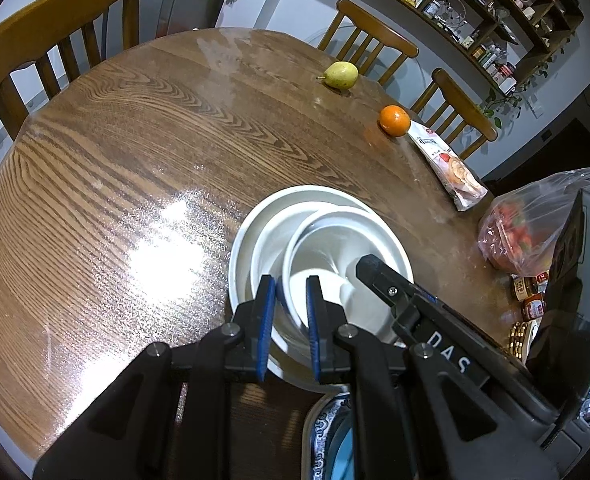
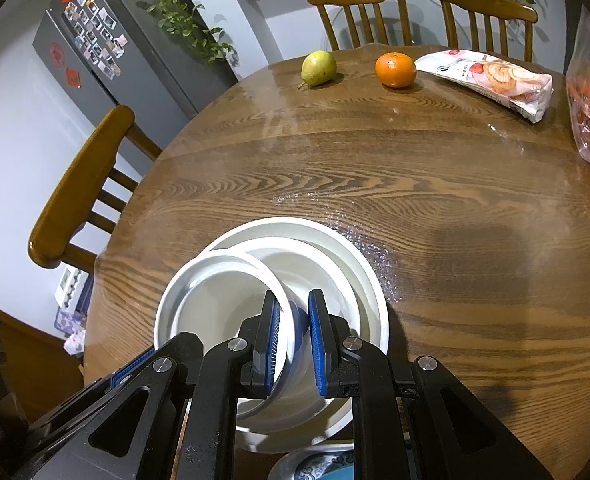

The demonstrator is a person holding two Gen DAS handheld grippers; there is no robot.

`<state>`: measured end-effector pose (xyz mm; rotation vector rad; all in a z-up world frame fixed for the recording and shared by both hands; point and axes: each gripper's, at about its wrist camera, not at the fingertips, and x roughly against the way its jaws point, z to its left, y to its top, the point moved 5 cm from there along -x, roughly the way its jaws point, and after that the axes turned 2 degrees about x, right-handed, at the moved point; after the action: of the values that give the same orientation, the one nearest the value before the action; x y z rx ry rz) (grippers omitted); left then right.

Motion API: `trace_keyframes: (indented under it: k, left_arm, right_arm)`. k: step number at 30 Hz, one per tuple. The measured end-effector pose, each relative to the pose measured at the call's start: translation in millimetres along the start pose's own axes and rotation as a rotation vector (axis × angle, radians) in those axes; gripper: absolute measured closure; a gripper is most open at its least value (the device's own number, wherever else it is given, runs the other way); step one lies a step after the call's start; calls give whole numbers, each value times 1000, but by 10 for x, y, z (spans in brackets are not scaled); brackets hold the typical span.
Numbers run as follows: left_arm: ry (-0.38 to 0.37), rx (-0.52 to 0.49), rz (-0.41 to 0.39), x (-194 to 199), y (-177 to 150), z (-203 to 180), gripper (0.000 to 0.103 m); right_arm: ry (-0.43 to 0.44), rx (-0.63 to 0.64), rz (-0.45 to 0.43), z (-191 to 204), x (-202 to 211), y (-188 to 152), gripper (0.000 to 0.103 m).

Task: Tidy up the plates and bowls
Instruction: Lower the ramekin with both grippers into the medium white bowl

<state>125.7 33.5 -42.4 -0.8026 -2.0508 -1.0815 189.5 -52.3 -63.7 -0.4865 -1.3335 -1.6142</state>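
Three white bowls sit nested on the round wooden table (image 1: 135,152): a large bowl (image 1: 239,240), a middle bowl (image 1: 265,244) and, tilted in it, a small bowl (image 1: 335,240). My left gripper (image 1: 291,284) is shut on the small bowl's near-left rim, which runs between the blue pads. My right gripper (image 2: 293,300) is shut on the same small bowl (image 2: 215,300) at its right rim. One right finger (image 1: 379,276) reaches over the bowl in the left wrist view. A left finger (image 2: 135,364) shows low left in the right wrist view.
A blue-patterned plate (image 1: 323,432) lies at the near table edge under the grippers. Far across lie a pear (image 2: 319,67), an orange (image 2: 395,69) and a snack packet (image 2: 491,76). A plastic bag of red fruit (image 1: 531,224) and small jars (image 1: 529,296) sit right. Wooden chairs (image 2: 79,196) ring the table.
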Motion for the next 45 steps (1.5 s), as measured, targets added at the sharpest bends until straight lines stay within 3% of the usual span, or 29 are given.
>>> trace_keyframes:
  k: [45]
  left_arm:
    - [-12, -1, 25, -105, 13, 11, 92]
  right_arm:
    - [-16, -14, 11, -64, -56, -8, 86]
